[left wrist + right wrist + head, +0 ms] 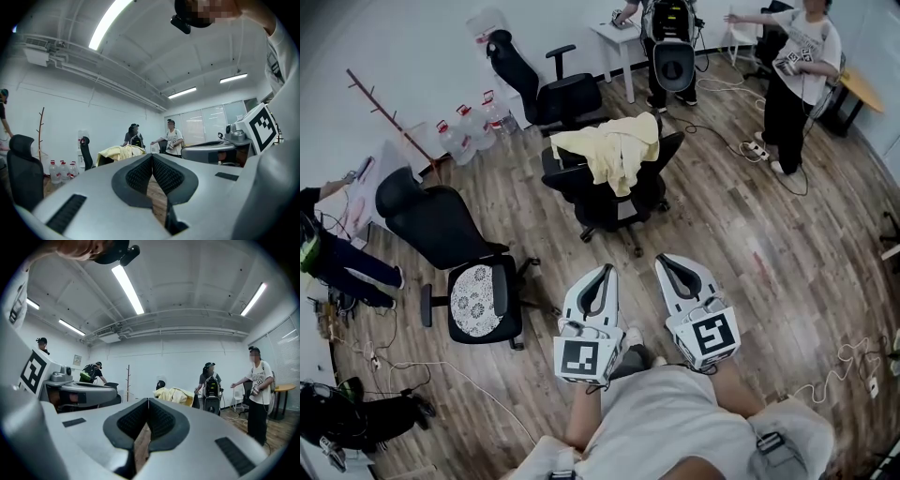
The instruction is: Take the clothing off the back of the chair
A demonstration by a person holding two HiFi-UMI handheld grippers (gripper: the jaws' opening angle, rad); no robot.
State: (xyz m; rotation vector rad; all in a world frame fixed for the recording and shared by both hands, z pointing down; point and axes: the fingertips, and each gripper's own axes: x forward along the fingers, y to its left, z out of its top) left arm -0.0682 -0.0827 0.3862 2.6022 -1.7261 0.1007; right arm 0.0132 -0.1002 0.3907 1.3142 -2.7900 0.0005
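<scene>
Left claw [604,272] and right claw [668,261], both pressed together and empty, point at the yellow clothing [614,150] — draped crosswise over the back of the chair [581,189], straight ahead of us, well apart, neither claw clearly nearer.

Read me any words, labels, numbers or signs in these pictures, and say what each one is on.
None can be read.
Shirt print on the standing person: too blurred.
Water bottles: labels too small.
Wall notice: too small.
Marker cube: black square pattern, no letters.
</scene>
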